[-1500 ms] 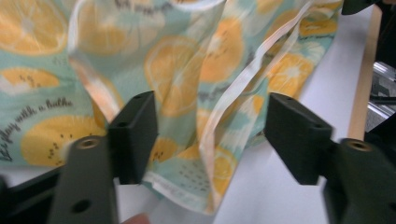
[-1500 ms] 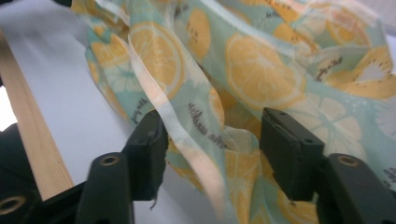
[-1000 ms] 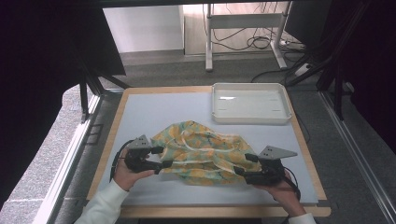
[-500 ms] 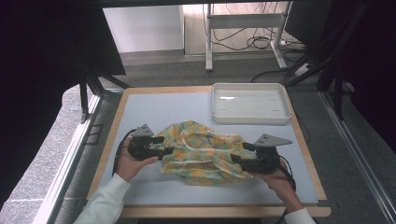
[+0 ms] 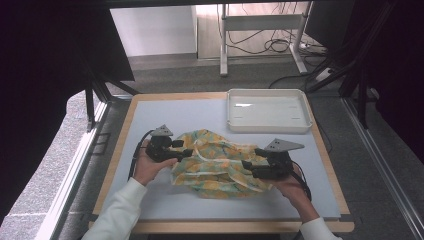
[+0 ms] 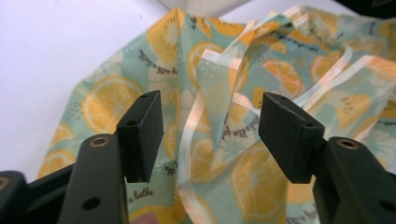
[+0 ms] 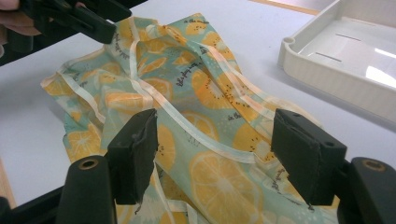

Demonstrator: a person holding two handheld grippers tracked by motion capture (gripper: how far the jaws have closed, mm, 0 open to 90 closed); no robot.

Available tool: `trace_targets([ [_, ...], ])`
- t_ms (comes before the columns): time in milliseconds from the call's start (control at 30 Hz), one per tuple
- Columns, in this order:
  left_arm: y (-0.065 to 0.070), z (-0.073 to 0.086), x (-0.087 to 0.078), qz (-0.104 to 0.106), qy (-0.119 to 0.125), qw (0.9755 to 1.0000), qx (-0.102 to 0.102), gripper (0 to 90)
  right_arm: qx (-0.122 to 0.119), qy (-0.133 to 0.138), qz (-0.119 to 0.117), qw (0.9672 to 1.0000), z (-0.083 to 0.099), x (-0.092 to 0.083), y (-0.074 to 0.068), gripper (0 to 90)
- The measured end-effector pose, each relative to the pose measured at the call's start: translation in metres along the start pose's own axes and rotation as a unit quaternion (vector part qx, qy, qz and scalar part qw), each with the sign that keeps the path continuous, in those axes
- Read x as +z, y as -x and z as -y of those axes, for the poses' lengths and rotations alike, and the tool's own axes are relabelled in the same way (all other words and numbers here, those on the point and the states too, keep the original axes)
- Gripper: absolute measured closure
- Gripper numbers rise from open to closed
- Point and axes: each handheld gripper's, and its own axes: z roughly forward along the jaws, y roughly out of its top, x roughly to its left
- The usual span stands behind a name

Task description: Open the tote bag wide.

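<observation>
Mid-table, toward the near edge: crumpled cloth (image 5: pixel 217 164) with a lemon print on teal and pale ribbon trim, lying in a loose heap on the white table top (image 5: pixel 165 115). It sits between the two grippers, well short of the far edge.

Left gripper (image 5: pixel 187 151) comes in from the table's left side, held in the left hand (image 5: pixel 150 167), tips at the cloth's left edge. Left gripper view: a raised fold of cloth and a ribbon stand in the gap between the jaws, pads clear of the fabric on both sides. Jaws have just been closing, but are not clamped on anything; released.

Right gripper (image 5: pixel 246 167) is at the cloth's right side, near the near-right part of the table, held in the right hand (image 5: pixel 295 192). Right gripper view: jaws spread wide over the cloth, fabric and a ribbon run under the gap; cannot see either pad pressing on it. Released as well.

White tray (image 5: pixel 267 125) sits at the far-right corner of the table, apart from the cloth, nothing inside it. Grey three-cornered plates top both grippers, cables trail back toward the person.
</observation>
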Motion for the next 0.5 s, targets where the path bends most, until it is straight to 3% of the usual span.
trace_targets([
  [33, 0.000, 0.001, 0.002, 0.002, -0.006, 1.0000, 0.003, 43.6, -0.001, 0.000, 0.001, 1.0000, 0.000, 0.000, 0.000, 31.9],
  [100, 0.002, 0.005, 0.008, 0.005, -0.023, 0.9996, 0.016, 53.7, 0.000, 0.001, 0.002, 1.0000, 0.001, -0.002, 0.000, 31.9],
  [300, 0.005, 0.009, 0.013, 0.024, -0.035, 0.9988, 0.025, 80.6, 0.001, -0.001, 0.007, 1.0000, 0.003, -0.003, 0.001, 32.0],
  [500, 0.006, 0.008, 0.011, 0.030, -0.031, 0.9986, 0.030, 89.1, 0.004, 0.000, 0.011, 0.9999, 0.004, -0.004, 0.002, 32.2],
])
